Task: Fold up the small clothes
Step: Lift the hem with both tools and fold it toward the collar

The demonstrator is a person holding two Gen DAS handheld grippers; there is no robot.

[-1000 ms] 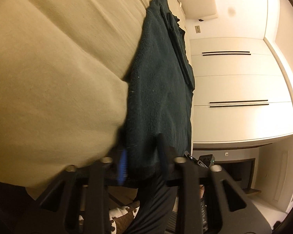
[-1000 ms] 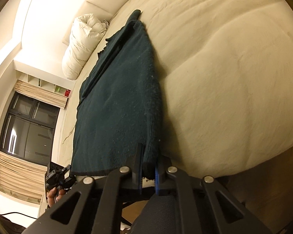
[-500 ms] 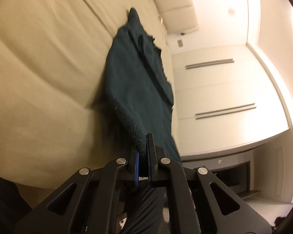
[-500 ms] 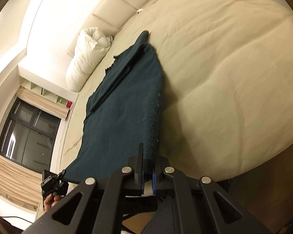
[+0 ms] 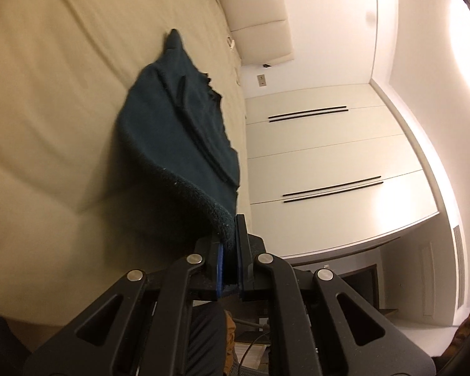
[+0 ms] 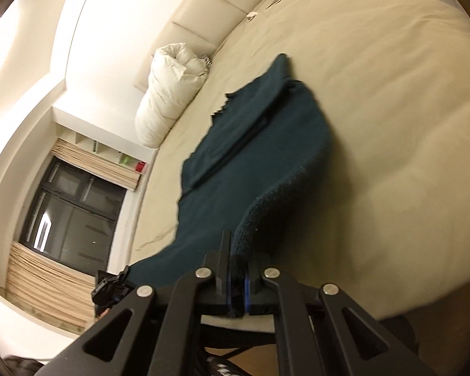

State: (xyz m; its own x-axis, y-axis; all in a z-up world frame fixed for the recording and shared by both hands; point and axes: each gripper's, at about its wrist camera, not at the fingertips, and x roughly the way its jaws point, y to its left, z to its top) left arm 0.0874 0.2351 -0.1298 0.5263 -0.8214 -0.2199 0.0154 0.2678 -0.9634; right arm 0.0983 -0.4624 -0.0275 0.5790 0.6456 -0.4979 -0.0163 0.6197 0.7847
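Teal garment (image 5: 178, 131) (plain), beige bed (image 5: 53, 100)

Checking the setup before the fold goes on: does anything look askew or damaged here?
Nothing stands out. The dark green garment is intact, its near edge lifted off the beige bed, clamped in the left gripper and right gripper. The far end lies on the bed.
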